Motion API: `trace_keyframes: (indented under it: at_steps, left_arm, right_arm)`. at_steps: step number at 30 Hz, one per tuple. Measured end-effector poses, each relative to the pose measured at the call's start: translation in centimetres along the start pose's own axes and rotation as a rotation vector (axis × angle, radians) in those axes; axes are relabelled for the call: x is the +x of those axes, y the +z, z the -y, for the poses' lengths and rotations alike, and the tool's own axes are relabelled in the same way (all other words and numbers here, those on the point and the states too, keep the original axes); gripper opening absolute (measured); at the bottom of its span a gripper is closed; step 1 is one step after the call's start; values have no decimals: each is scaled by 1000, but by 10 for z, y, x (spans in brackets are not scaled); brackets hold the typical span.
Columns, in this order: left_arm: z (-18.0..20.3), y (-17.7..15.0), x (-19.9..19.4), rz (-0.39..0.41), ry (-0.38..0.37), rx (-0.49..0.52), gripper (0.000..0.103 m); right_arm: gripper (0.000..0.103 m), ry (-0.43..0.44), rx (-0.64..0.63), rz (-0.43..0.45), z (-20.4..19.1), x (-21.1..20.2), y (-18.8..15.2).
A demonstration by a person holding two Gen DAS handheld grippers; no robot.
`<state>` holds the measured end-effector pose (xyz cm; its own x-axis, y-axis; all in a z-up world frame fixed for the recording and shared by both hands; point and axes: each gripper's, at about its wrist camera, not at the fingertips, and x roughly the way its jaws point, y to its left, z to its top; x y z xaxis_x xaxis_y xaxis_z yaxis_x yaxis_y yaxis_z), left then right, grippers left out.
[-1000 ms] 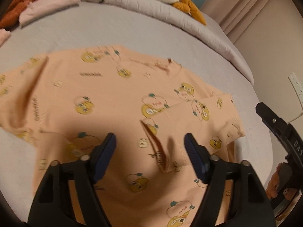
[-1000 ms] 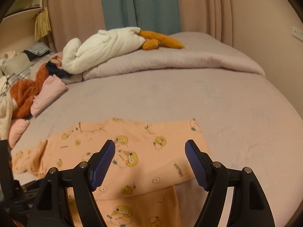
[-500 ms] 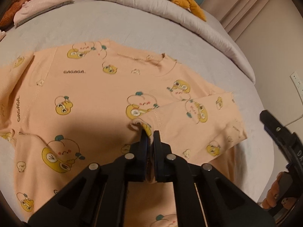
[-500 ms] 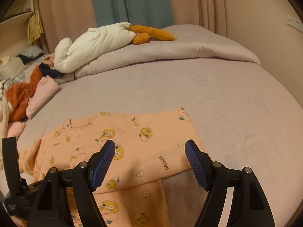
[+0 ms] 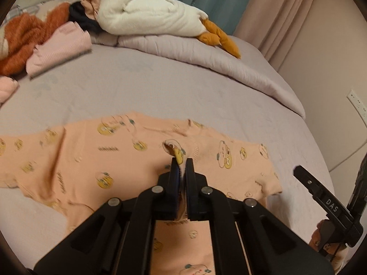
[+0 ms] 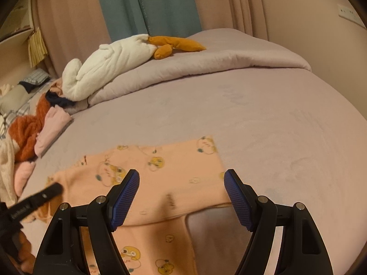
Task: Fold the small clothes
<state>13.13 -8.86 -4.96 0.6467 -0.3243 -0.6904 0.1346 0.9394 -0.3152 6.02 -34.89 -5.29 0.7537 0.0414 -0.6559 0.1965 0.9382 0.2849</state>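
Peach cotton kids' top with yellow cartoon prints (image 5: 96,160) lies spread flat near the front edge of the mauve-grey bed (image 5: 160,91), with the matching peach trousers (image 6: 160,247) hanging down toward the camera. Left gripper (image 5: 182,160) is clamped tight on a pinch of the top's fabric, somewhere around the sleeve seam, and that bit is tented up off the bed, you can see cloth squeezed between the black fingers. Right gripper (image 6: 181,197) is gaping wide over the bottom hem area of the top with nothing between its blue ribbed pads (image 6: 125,199), not touching the cloth as far as I can tell. Toward the back edge of the bed there's a rolled-back mauve duvet (image 6: 206,68) with a white plush goose with orange feet (image 5: 149,16) lying on it. At the left side sits a pile of other clothes, a fuzzy rust-orange garment (image 5: 25,36) and a folded pink ribbed piece (image 5: 57,48).
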Motion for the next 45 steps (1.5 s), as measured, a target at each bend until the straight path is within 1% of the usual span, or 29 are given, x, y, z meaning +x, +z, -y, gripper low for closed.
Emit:
trace_keyframes:
  at_steps: [8,15,28,45]
  left_arm:
    - [-17,16,-20,58,59,-15,4]
    - [-31,28,-33,99,91,-31,4]
    - [-53,35,-46,114,153,-60,4]
    - [-69,34,-45,99,193,-77,4]
  right_arm:
    - [76,-9,52,4,14,-3,2]
    - [76,-2,44,-1,13,-3,0]
    - [76,6,33,-17,12,0,0]
    - [76,13,15,-33,8,4,-2]
